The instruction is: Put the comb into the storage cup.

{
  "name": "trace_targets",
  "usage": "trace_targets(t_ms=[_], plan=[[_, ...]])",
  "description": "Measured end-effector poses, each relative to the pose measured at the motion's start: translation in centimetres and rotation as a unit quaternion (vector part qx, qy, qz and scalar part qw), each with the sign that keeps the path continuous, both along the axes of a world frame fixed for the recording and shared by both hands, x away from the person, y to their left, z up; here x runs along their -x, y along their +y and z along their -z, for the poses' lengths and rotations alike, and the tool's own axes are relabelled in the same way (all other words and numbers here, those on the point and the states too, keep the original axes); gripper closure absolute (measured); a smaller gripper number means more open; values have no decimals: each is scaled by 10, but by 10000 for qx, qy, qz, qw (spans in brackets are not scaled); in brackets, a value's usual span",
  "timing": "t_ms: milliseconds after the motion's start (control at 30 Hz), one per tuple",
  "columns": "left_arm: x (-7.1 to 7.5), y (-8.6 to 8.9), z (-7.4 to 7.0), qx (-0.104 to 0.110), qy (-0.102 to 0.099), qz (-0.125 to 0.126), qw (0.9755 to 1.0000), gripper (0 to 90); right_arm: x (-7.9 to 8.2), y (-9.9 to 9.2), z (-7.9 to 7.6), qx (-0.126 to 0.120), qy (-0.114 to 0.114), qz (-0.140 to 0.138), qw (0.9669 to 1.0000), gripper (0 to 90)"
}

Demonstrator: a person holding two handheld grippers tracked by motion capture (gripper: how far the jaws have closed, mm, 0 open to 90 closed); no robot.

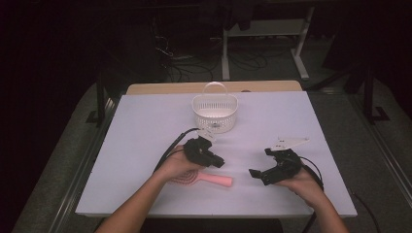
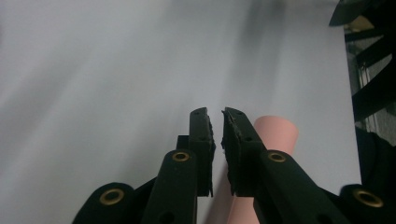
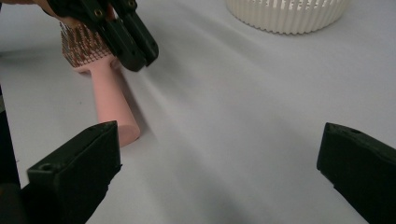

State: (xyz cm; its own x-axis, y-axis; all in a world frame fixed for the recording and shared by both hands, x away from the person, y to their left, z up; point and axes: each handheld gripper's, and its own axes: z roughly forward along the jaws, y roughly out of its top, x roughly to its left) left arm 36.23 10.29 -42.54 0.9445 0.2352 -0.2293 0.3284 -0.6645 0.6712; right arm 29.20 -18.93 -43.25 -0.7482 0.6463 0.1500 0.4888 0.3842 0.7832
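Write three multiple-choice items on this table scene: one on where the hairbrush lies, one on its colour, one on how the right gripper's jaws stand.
1. Where does the hairbrush lie?
A. Inside the basket
B. On the white table top, just below the left gripper
C. On the floor

2. What colour is the hairbrush handle?
A. Pink
B. Blue
C. Green

3. How do the jaws of the right gripper stand?
A. Clamped on the hairbrush
C. Clamped on the basket handle
B. Wide apart with nothing between them

Key: 1 B, the high view shows it flat on the table top under the left gripper, apart from the basket. 2 A, the handle is pink in the high view and both gripper views. 3 B, the right gripper view shows the two jaws far apart over bare table.
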Motion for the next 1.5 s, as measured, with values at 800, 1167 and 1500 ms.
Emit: trace_targets(t_ms=[800,1167,1500], plan=[[2,65,-12,433,-415,-726,9956,375,1,0,0,-3,-47,-9,10000,0],[12,88,-18,589,-651,-882,9922,217,1,-1,0,-17,-38,-11,10000,0],[22,114,-15,670,-745,-1108,9888,50,2,-1,0,-51,-53,-4,10000,0]])
